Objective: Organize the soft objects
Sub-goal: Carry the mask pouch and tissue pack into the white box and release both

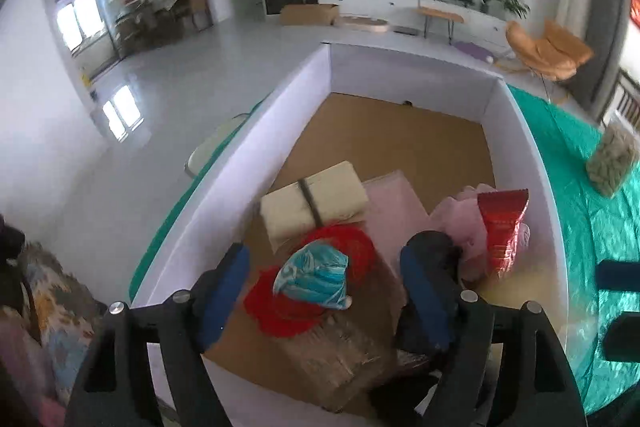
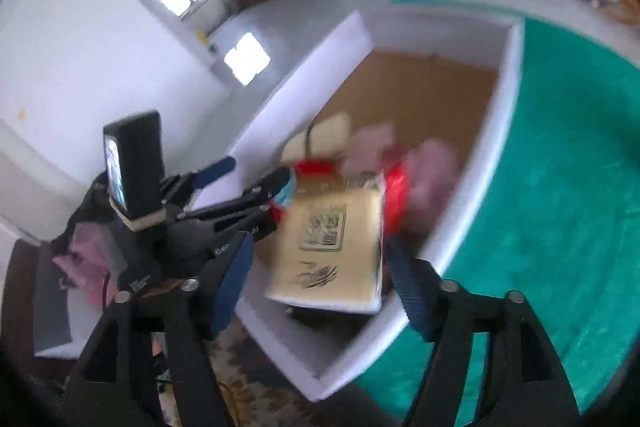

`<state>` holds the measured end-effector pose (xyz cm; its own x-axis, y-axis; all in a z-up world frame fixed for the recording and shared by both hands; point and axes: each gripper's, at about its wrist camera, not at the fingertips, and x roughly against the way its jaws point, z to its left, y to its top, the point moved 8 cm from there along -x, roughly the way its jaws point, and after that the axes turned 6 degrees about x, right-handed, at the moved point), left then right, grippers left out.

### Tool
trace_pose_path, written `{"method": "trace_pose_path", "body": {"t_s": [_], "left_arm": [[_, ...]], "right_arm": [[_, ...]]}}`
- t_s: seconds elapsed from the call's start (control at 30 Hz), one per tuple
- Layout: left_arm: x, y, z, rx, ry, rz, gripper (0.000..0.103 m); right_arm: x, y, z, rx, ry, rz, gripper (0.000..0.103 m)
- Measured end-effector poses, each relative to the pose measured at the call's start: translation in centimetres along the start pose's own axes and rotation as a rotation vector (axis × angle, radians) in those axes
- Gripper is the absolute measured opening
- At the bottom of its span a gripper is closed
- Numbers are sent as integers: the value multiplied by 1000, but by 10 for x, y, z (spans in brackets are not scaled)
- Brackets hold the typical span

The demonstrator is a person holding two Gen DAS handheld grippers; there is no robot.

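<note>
A white-walled box [image 1: 516, 131] with a brown floor stands on a green cloth. Inside lie a cream bundle [image 1: 316, 203], a red mesh item with a blue-white bag [image 1: 316, 279] on a brown parcel, pink soft items [image 1: 460, 219] and a red foil bag [image 1: 504, 227]. My left gripper [image 1: 326, 291] is open above the blue-white bag, its fingers either side. My right gripper [image 2: 320, 283] is open over the box's [image 2: 472, 195] near end, with a cream packet [image 2: 332, 247] between its fingers; the view is blurred. The left gripper [image 2: 224, 195] shows there too.
A knitted greenish cushion [image 1: 612, 159] lies on the green cloth [image 1: 580, 195] right of the box. A patterned fabric [image 1: 52, 299] is at the left edge. Beyond are a white floor, a TV unit and an orange chair [image 1: 548, 51].
</note>
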<state>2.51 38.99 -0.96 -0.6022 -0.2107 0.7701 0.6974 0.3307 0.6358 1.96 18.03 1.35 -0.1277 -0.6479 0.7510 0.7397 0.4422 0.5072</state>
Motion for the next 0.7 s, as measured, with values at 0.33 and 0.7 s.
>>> {"method": "trace_pose_path", "body": {"t_s": [0.33, 0.7], "left_arm": [[37, 5, -9, 39, 257, -73, 96], [53, -1, -11, 79, 223, -69, 96]], "right_arm": [[21, 20, -31, 82, -224, -82, 72], [14, 15, -37, 196, -363, -53, 72]]}}
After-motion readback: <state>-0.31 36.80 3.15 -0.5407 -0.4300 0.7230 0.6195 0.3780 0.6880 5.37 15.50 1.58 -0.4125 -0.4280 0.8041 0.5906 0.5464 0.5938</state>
